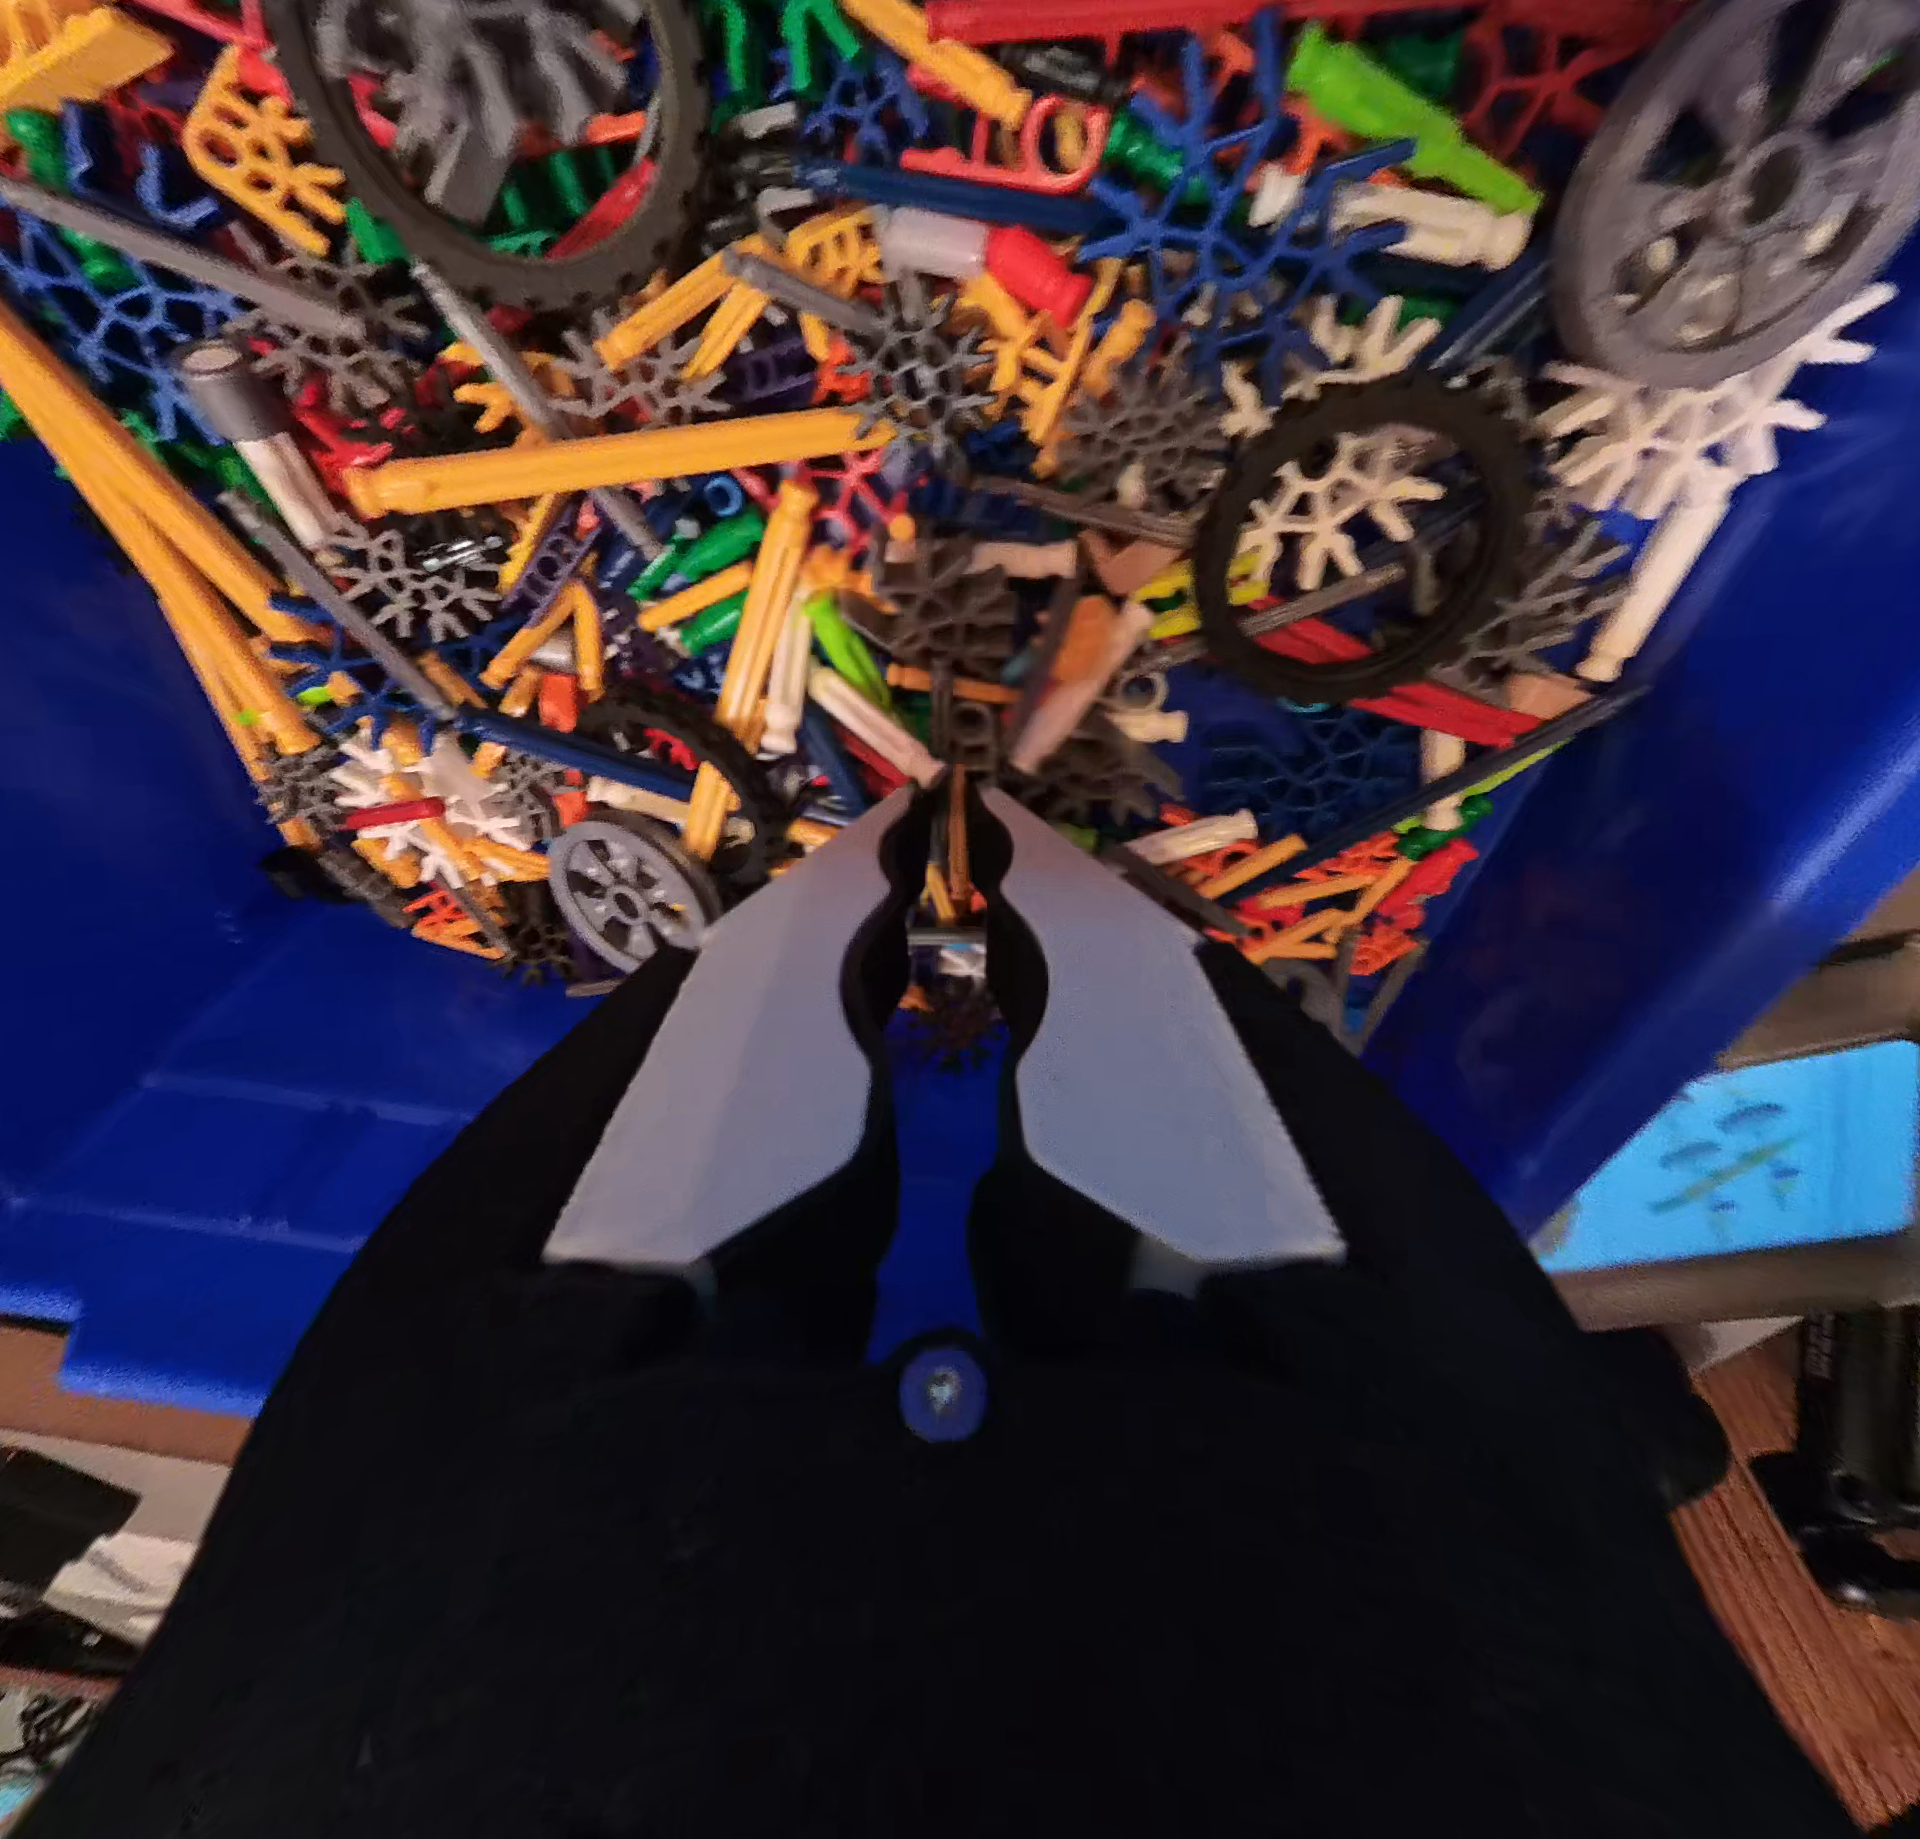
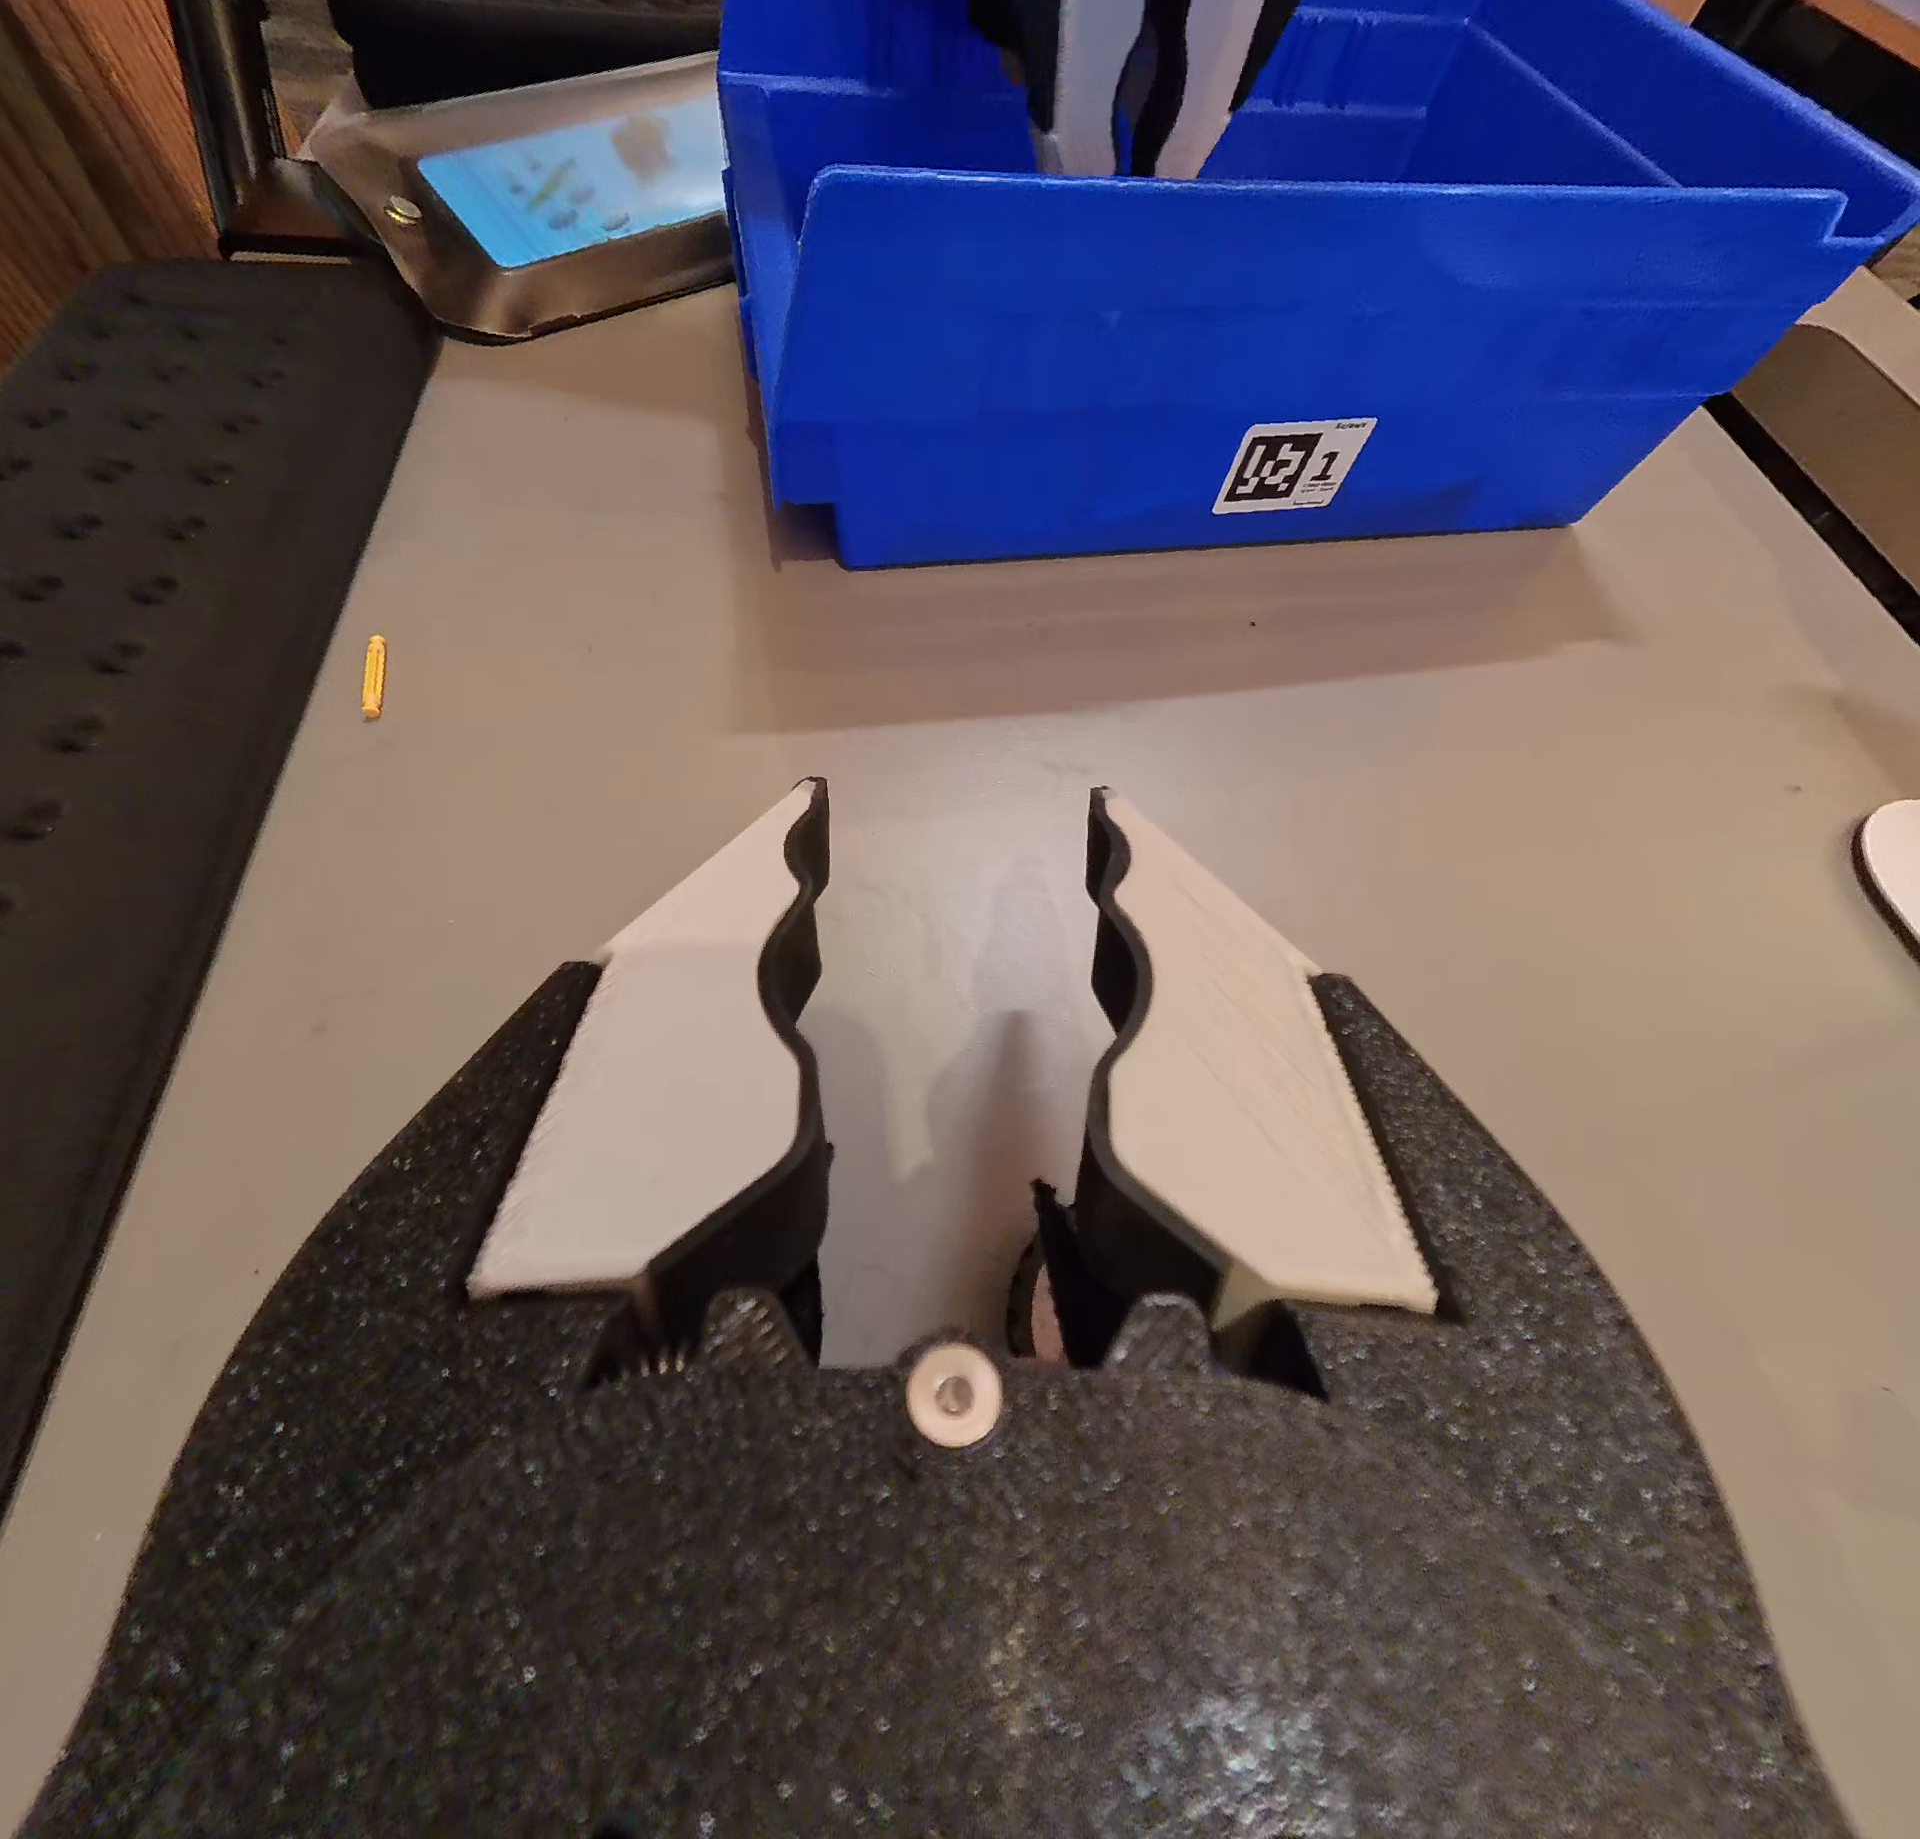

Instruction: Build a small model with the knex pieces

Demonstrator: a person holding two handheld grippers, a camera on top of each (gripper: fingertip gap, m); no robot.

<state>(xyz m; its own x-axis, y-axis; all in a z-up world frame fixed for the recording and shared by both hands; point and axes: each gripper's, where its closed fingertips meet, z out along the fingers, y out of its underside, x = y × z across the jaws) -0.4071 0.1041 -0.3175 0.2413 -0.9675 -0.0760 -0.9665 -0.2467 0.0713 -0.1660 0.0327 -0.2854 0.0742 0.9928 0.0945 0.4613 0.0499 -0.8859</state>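
Nearest you, your right gripper point(image 2: 956, 802) hangs low over the grey table point(image 2: 1455, 854), its jaws spread wide with nothing between them. A short yellow rod point(image 2: 373, 677) lies loose to its left, near the black mat point(image 2: 156, 542). Farther off stands the blue bin point(image 2: 1247, 355).

Your left gripper point(image 1: 945, 794) reaches down into that bin, jaws drawn almost together. A thin yellow and dark piece shows in the slit, but you cannot tell whether it is pinched or only lies beneath. The tips sit just at a dark grey connector point(image 1: 971, 740).

Only the left wrist view shows the contents: heaped rods, snowflake connectors, a black tyre ring point(image 1: 1210, 584), a grey wheel point(image 1: 1745, 179). Only the right wrist view shows the bin's outside and the table.
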